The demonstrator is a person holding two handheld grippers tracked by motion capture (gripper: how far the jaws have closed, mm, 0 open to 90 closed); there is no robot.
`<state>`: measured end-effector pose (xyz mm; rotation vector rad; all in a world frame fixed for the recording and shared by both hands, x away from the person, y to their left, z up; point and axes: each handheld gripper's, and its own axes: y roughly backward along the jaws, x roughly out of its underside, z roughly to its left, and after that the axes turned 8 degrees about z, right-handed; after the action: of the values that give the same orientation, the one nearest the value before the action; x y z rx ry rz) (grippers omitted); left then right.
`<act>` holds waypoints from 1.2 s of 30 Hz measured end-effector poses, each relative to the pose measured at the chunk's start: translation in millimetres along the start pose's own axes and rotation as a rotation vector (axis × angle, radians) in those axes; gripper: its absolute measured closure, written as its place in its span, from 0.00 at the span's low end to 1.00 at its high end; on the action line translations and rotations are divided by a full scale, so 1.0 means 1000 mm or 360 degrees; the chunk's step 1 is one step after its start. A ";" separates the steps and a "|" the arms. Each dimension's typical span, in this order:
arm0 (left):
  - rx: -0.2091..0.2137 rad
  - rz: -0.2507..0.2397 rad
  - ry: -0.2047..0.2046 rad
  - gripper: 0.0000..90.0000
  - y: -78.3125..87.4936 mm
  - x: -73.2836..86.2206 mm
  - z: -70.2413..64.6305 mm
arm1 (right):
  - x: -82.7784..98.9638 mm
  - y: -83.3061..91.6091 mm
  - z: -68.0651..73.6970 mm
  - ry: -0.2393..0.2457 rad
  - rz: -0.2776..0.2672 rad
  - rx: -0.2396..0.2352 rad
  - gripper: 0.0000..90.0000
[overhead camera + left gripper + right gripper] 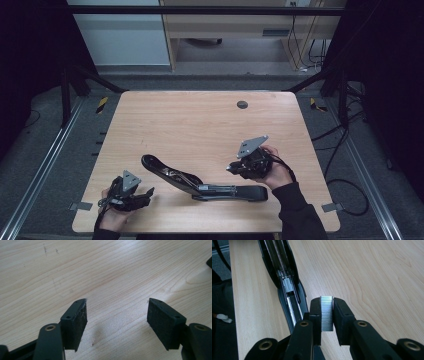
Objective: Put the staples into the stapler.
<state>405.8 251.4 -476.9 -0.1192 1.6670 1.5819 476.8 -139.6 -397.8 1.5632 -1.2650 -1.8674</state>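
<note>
The right tool (327, 315) is clamped on a strip of staples (326, 312), which stands upright between its pads. Just ahead of it and to its left in the right gripper view lies the stapler (287, 285), swung open, its magazine channel bare and running away from the tool. In the high view the stapler (200, 182) lies along the near part of the worktop (200, 120), its lid raised toward the left tool (145, 194) and its base stretching below the right tool (235, 167). The left tool (116, 315) rests low near the worktop's near corner with its jaws apart and nothing between them, only bare wood ahead; a dark edge at the far right of its view is too small to tell. The step in hand looks like loading: the strip is carried and the channel is not yet filled. The next move calls for bringing the strip over the channel, turning it so its length runs along the rail, and lowering it squarely in before letting go. A skewed strip could catch on the channel wall or break apart. The left tool could steady the stapler, since it appears free to slide.
</note>
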 end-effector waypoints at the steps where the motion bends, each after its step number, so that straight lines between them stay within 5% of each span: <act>1: -0.0001 0.0000 0.0000 0.35 0.000 0.000 0.000 | 0.000 -0.001 0.000 0.0012 0.0006 -0.0006 0.86; 17: 0.0001 -0.0001 -0.0002 0.35 0.000 0.000 0.000 | -0.008 -0.011 0.011 0.0133 0.0017 -0.0148 0.86; 36: 0.0001 -0.0003 -0.0001 0.35 0.000 0.000 0.000 | -0.007 -0.021 0.015 0.0194 0.0074 -0.0199 0.86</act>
<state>405.7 251.6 -476.4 -0.1202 1.6663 1.5797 470.3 -117.8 -411.9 1.5431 -1.1007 -1.7584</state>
